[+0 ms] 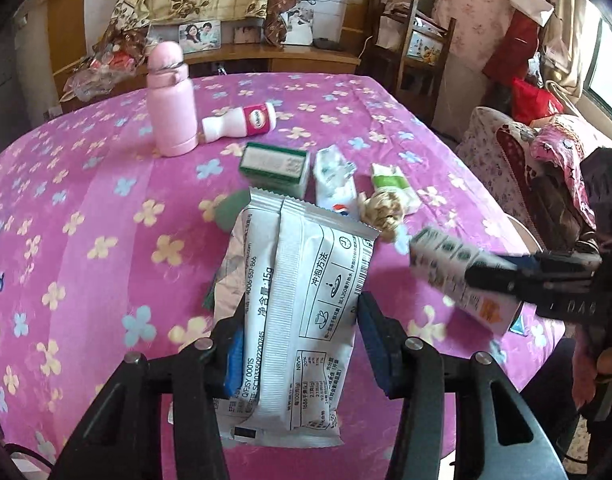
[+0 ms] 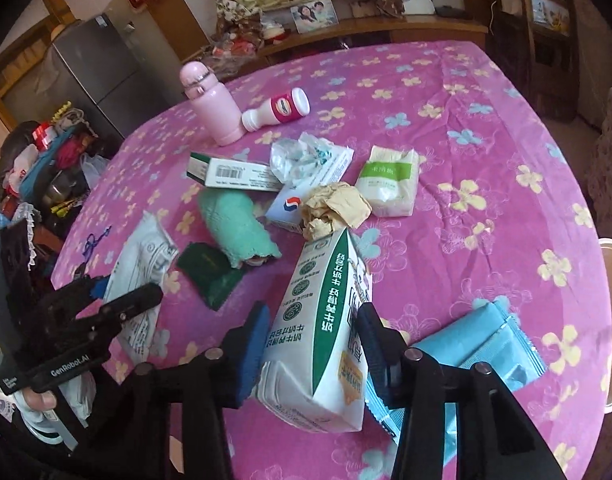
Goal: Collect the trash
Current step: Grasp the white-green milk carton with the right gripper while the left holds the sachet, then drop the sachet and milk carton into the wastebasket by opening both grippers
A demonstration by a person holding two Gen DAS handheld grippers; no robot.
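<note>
My left gripper (image 1: pixel 302 344) is shut on a white printed sachet (image 1: pixel 302 292), lifted off the pink flowered tablecloth (image 1: pixel 86 208). My right gripper (image 2: pixel 312 348) is shut on a white and green milk carton (image 2: pixel 318 332), pads on its two sides, its top pointing away. In the left wrist view the carton (image 1: pixel 450 272) hangs at the right in the right gripper (image 1: pixel 502 276). In the right wrist view the left gripper (image 2: pixel 118 308) with the sachet (image 2: pixel 142 268) is at the left. A crumpled paper ball (image 2: pixel 334 206) and a crumpled plastic wrapper (image 2: pixel 306 156) lie mid-table.
On the cloth lie a green-white box (image 2: pixel 230 172), a tissue pack (image 2: pixel 390 184), a green rag (image 2: pixel 236 228), a dark green pouch (image 2: pixel 208 274) and a blue packet (image 2: pixel 478 348). A pink flask (image 1: pixel 172 104) stands by a toppled white bottle (image 1: pixel 242 120). Chairs crowd the right.
</note>
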